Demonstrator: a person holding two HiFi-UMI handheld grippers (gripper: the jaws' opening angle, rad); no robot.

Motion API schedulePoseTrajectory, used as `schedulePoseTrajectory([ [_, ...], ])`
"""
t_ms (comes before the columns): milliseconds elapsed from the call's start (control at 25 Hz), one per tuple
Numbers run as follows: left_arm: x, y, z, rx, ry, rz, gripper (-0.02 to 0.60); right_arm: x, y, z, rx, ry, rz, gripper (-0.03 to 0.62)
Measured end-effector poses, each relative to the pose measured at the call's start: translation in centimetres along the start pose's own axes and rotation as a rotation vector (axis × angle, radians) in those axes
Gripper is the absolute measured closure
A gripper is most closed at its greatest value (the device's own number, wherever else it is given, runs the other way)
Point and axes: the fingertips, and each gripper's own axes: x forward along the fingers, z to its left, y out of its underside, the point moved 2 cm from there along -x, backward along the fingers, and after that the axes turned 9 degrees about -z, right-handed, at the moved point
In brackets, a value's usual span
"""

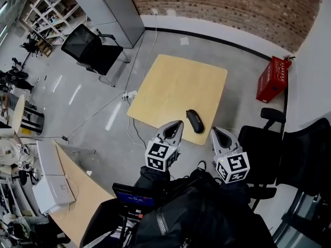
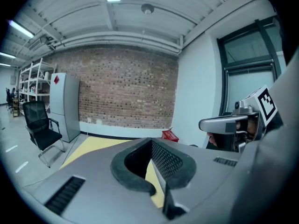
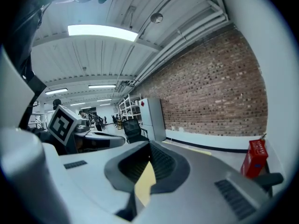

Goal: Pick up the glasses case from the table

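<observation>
Table [image 1: 170, 81]: pale wooden top, bare except for the case. Its near edge lies just ahead of both grippers, so a low approach could knock a jaw against the rim.
Chair [image 1: 261, 149]: black, close on the person's right side. It could snag the right arm on a wide swing.
Left gripper [image 1: 177, 124]: jaws together with nothing between them, tip near the case's left side. If they do not part first, it would only shove the case.
Right gripper [image 1: 215, 132]: jaws pressed together, empty, a little apart from the case on its right. It carries the same risk.
Glasses case [image 1: 195, 121]: black and rounded, lying on the table near the front edge, between the two grippers. The smooth curved shell may slip from an off-centre pinch, or be nudged over the edge to the floor.
</observation>
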Motion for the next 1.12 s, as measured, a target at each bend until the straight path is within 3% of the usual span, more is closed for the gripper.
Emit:
schedulePoseTrajectory([
  [480,4.2,1.0,0.0,0.025,-0.032,0.042,0.581,-0.5,2.0,-6.0,0.071,0.028,0.055,0.591],
  [800,4.5,4.2,2.0,0.044,-0.051,0.126,0.581,0.3,4.1,-5.9,0.107,0.019,0.098,0.591],
  [1120,6.6,9.2,5.0,0.151,0.037,0.247,0.581,1.7,5.9,-5.3,0.11,0.071,0.163,0.591],
])
